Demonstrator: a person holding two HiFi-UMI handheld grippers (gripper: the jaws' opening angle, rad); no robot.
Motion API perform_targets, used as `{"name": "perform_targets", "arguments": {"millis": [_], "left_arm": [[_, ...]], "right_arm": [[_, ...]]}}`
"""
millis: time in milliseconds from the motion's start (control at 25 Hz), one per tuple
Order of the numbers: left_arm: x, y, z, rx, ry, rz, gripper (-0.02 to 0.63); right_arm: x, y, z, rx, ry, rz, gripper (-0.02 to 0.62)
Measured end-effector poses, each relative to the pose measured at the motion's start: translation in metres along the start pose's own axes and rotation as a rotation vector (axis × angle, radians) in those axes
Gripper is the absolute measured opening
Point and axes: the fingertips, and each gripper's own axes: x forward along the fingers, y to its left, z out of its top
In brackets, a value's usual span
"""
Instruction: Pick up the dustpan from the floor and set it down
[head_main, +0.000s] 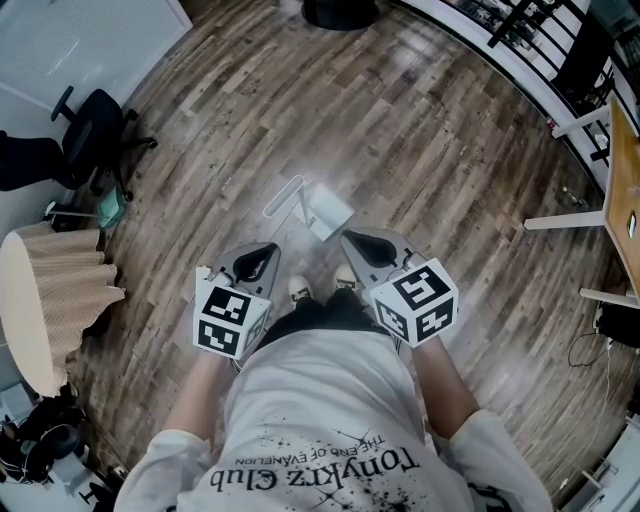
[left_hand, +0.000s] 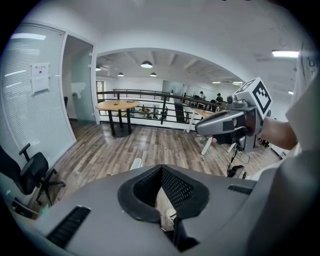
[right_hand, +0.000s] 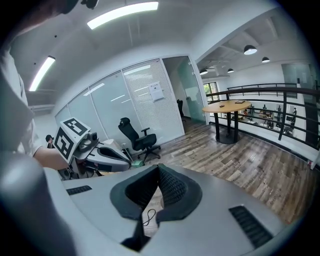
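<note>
While the dustpan (head_main: 330, 208) lies untouched on the floor (head_main: 440, 150), both tools hang just short of it: the left hand-held gripper (head_main: 266, 248) below its handle, the right hand-held gripper (head_main: 349, 239) below its pan. Each has its jaws pressed together on nothing. Judged a waiting posture; pickup not yet begun.
</note>
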Motion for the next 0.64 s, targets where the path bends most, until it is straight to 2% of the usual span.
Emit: {"name": "perform_targets", "arguments": {"millis": [640], "left_arm": [[0.0047,0.0031,0.007,0.003,-0.013,0.011,0.023]], "right_arm": [[0.0072,-0.0046,0.0041,-0.013,0.009,0.022,0.026]]}}
